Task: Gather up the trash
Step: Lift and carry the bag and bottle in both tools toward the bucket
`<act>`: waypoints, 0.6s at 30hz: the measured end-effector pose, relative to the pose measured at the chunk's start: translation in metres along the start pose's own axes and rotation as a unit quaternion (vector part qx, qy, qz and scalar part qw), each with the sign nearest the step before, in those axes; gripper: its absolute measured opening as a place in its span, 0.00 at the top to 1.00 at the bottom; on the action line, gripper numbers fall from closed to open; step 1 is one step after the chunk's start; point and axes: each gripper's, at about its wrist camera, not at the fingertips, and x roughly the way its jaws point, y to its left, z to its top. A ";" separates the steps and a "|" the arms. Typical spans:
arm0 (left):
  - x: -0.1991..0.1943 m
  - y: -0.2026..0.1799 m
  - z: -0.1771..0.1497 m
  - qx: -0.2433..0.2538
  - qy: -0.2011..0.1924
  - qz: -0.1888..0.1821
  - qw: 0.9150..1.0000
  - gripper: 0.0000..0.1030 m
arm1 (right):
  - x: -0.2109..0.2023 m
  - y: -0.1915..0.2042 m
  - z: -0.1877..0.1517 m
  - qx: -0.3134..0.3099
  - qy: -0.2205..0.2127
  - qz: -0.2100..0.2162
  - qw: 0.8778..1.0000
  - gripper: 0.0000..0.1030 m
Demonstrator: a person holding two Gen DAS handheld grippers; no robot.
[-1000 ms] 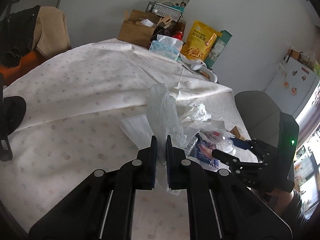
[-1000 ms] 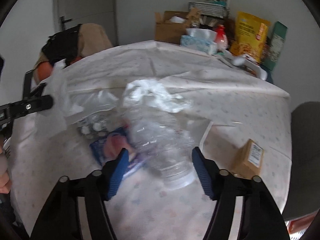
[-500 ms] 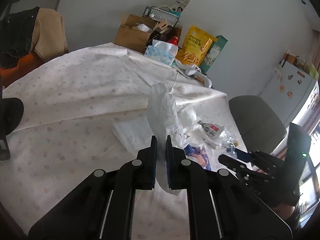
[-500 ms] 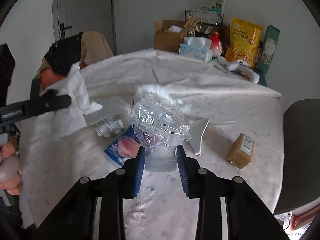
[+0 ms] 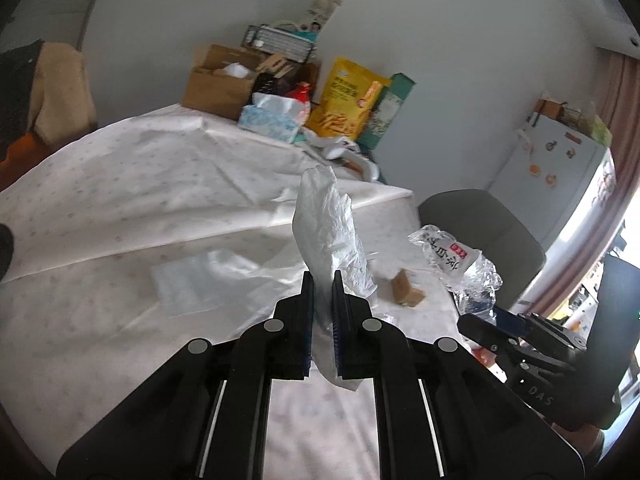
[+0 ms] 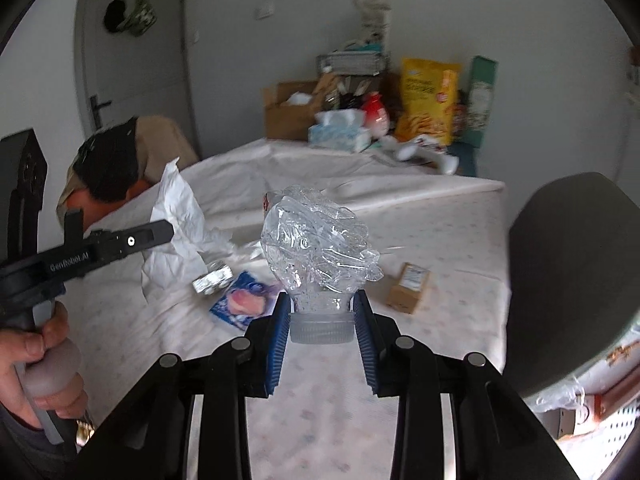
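The left gripper [image 5: 322, 316] pinches a crumpled white tissue [image 5: 328, 232] that stands up between its fingers, held above the table [image 5: 120, 216]. The right gripper [image 6: 321, 320] clamps a crushed clear plastic bottle [image 6: 316, 248] at its neck, cap toward the camera. Below on the cloth lie a blue wrapper [image 6: 244, 300], a foil scrap [image 6: 212, 278] and a small cardboard box [image 6: 408, 287]. Farther back stand a tissue box [image 5: 270, 120] and a yellow snack bag [image 5: 346, 102].

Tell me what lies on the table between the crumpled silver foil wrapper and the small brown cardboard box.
In the right wrist view, a blue printed packet lies flat between silver foil wrapper and cardboard box; the gripped clear bottle hangs above.
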 end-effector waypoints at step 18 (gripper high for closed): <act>0.041 -0.102 -0.019 0.064 0.040 -0.082 0.994 0.91 | -0.064 -0.085 -0.035 0.081 -0.019 -0.079 0.993 0.69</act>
